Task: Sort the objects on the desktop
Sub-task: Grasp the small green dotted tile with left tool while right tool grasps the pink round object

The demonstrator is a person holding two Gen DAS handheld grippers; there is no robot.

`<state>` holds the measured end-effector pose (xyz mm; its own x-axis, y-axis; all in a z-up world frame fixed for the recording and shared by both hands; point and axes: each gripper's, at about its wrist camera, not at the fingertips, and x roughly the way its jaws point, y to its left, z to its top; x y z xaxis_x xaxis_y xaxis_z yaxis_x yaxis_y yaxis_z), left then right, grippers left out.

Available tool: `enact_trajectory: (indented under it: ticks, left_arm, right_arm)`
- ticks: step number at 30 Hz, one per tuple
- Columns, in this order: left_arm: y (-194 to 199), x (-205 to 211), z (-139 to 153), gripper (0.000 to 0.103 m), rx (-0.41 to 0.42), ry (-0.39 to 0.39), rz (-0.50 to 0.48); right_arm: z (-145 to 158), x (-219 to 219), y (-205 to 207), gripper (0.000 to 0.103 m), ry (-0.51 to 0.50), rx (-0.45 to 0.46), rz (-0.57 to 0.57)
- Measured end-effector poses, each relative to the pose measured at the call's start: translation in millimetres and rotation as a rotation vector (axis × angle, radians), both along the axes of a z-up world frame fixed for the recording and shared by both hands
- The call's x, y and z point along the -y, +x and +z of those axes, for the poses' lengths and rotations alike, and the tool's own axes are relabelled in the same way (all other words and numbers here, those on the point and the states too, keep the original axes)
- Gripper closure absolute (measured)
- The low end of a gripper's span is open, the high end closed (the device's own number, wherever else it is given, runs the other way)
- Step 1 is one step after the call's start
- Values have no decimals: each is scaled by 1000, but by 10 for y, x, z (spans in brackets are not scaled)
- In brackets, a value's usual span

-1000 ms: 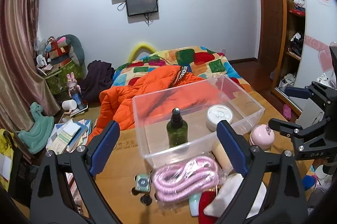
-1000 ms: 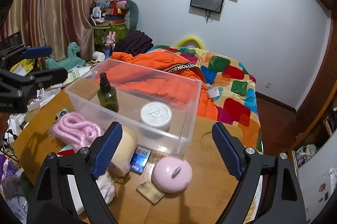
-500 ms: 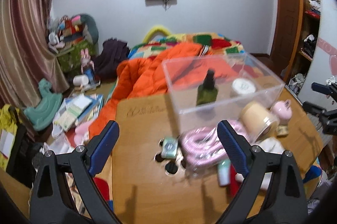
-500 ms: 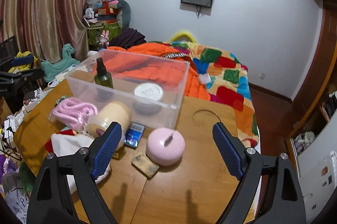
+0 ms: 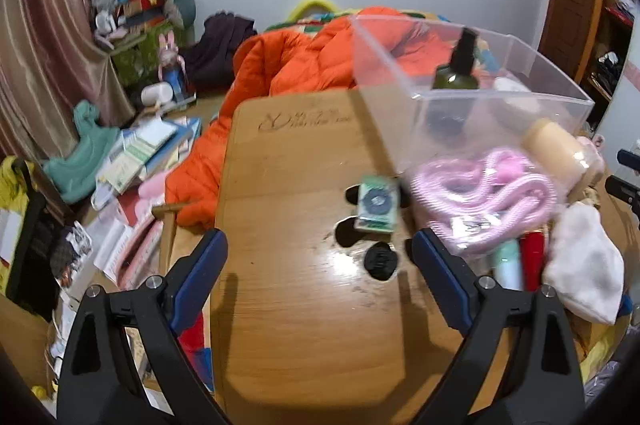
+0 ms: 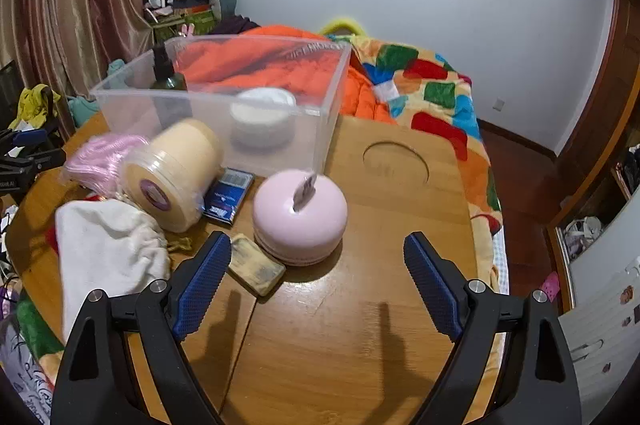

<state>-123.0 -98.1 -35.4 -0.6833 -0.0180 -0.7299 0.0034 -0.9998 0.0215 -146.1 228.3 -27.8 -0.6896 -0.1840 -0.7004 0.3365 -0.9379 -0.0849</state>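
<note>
A clear plastic bin on the wooden table holds a dark green spray bottle and a white round jar. In front of it lie a pink rope bundle, a cream-coloured roll, a small green card box, a black cap, a pink round case, a white cloth pouch and a blue packet. My left gripper is open and empty above the table, left of the pile. My right gripper is open and empty, just short of the pink case.
A tan flat pad lies by the right gripper's left finger. A bed with an orange jacket and patchwork quilt lies behind the table. Books and toys cover the floor at left. The table has a round recess.
Both grippers have pulled back and tilted down toward the table. The left view has swung left, so the bin and pile now sit at its right. Both stay open.
</note>
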Motion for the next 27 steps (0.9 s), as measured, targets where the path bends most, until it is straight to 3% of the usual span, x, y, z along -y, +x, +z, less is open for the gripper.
enact_trajectory:
  ticks: [4,14,20,24,27]
  left_arm:
    - [-100,9,-69,19,25,6,-21]
    - [-307,-95,-143,28,40,17,-63]
    - [-358,-142,-114,45,24,15,-70]
    - [-379,-158,-97,62,20,12,-68]
    - [-384,-162,-94,67,18,5,-62]
  right_arm:
    - [-69,1,-111,17,-26,32,-16]
    - [-183,94,-348,17,-29,65,-15]
    - [-229,154,-394,19,-27,62,-5]
    - [-245,184,-399,32,-24,65,19]
    - [-237,190,-397,42,-37,73,30]
